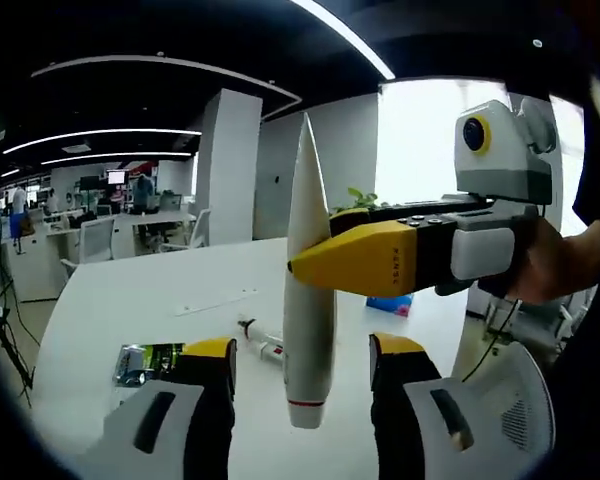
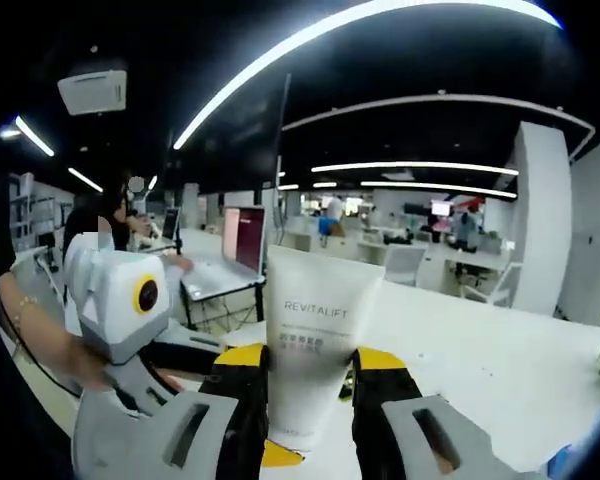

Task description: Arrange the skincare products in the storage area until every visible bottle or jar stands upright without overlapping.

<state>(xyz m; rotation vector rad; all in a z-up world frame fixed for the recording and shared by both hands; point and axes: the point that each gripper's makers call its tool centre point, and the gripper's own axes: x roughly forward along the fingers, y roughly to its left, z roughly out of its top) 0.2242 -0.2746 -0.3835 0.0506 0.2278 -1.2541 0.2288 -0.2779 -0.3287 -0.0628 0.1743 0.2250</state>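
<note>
White REVITALIFT tube (image 2: 310, 340) is being pinched by right gripper (image 2: 310, 385), frame centre | left gripper (image 1: 302, 370) jaws spread | sachet (image 1: 145, 362) lower left on table (image 1: 150, 300).

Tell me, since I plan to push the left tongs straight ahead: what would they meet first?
Probably the white tube, held upright by the right tongs and hanging between the left tongs' open jaws. Depth is unclear.
</note>
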